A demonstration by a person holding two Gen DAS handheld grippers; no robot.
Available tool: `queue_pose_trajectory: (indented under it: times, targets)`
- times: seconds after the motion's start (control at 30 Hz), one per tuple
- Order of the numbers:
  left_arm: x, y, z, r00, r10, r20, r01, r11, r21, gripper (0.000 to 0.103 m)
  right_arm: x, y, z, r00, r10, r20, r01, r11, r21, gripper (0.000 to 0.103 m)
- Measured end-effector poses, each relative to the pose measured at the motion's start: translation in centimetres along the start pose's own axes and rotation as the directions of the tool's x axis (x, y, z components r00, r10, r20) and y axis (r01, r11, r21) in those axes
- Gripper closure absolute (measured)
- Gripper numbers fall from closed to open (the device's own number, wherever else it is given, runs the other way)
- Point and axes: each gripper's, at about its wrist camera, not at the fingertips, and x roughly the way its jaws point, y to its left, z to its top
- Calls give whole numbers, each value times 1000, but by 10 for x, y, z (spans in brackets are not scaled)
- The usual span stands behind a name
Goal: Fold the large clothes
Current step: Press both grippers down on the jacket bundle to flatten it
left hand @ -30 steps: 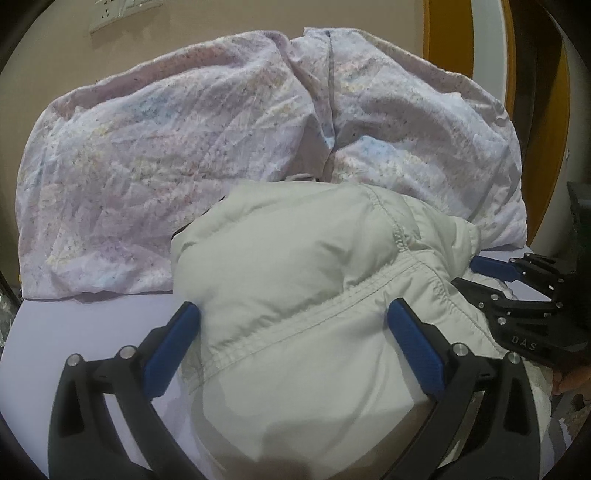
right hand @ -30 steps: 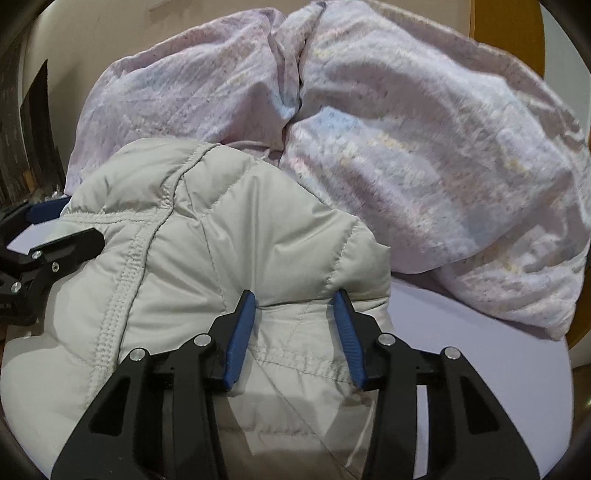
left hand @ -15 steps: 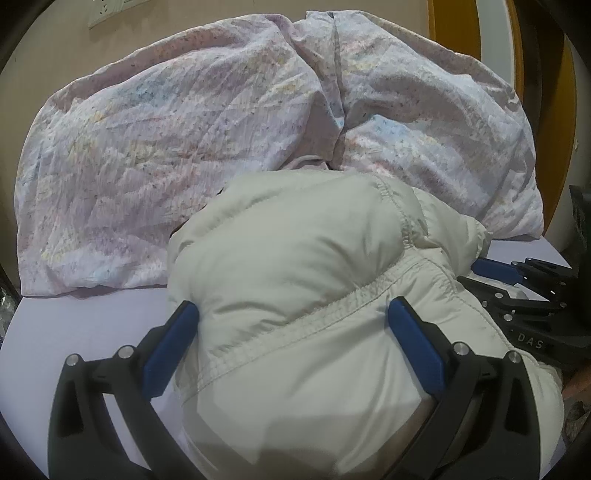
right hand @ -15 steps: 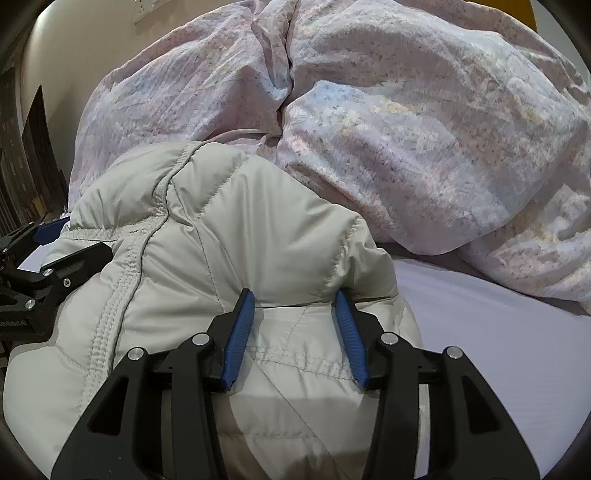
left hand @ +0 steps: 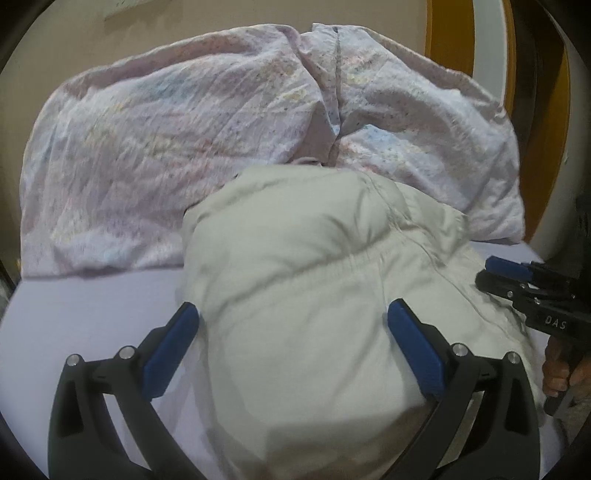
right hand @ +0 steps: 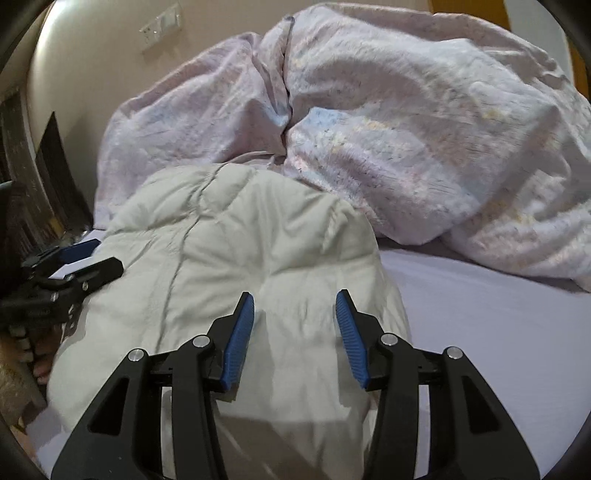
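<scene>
A puffy pale grey-green jacket lies bundled on the lavender bed sheet. In the left wrist view my left gripper straddles its near end at full width, a blue pad against each side of the bundle. In the right wrist view my right gripper stands half wide, with a bulge of the jacket squeezed between its pads. Each gripper shows in the other's view: the right gripper at the jacket's right edge, the left gripper at its left edge.
A crumpled pink-lilac quilt is heaped behind the jacket against the beige wall, wider on the right. Bare sheet lies to the right. A hand holds the right gripper's handle. An orange door frame stands at the far right.
Both grippers have shifted together with the jacket still between their pads; the quilt and wall have slid in the views. The right wrist view has tilted somewhat.
</scene>
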Motion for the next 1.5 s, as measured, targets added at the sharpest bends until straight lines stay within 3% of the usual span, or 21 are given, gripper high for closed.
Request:
queue_pose_trajectory:
  times: [0.13,0.43,0.63,0.83,0.93,1.03,1.5]
  targets:
    - [-11,0,-9,1000,-5,-8,5,1000,7,2,-16,4,-13,1000,17,-15,-17,1000,-20,55]
    - [7,-8,-20,999,33,-24,-33,999,19,2,14,2,-27,996,10,-88,-11,1000,-12,54]
    - [6,-6,-18,999,34,-27,-34,999,8,2,10,7,-23,996,-17,-85,14,999,-31,54]
    - [-1,-4,-3,998,58,6,-59,998,21,2,-1,0,13,999,-41,12,40,999,34,53]
    - [6,0,0,999,44,-4,-44,999,-2,2,14,-4,24,998,-63,-3,63,996,56,51]
    - [15,4,-4,1000,11,-13,-11,1000,-25,2,37,-7,16,995,-79,-53,82,995,49,47]
    - [28,3,-9,1000,20,-1,-21,999,-32,2,53,-16,-2,999,-35,-34,38,995,93,44]
